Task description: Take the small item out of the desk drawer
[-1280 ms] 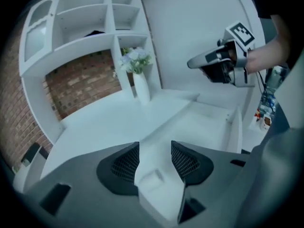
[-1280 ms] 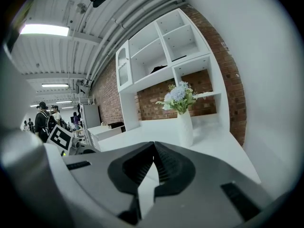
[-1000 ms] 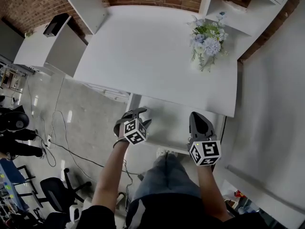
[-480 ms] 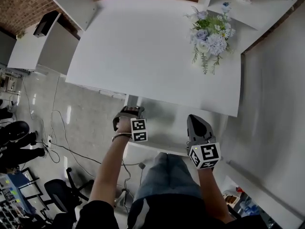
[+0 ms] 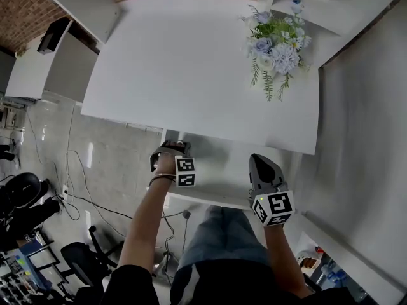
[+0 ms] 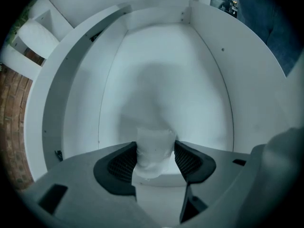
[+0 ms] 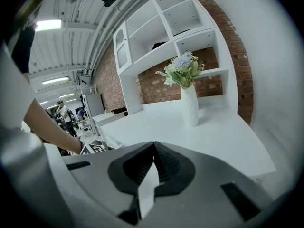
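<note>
Head view: looked steeply down over desk [image 5: 191, 62] and drawer [image 5: 219, 165].
Left gripper view: looked closely down into drawer.
Right gripper view: faced across desk; shared flowers [image 7: 183, 69] with head view.

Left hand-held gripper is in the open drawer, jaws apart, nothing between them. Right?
Not quite. The left gripper view shows a small white item between the jaws of the left hand-held gripper, which have just been opening. The rest holds.
</note>
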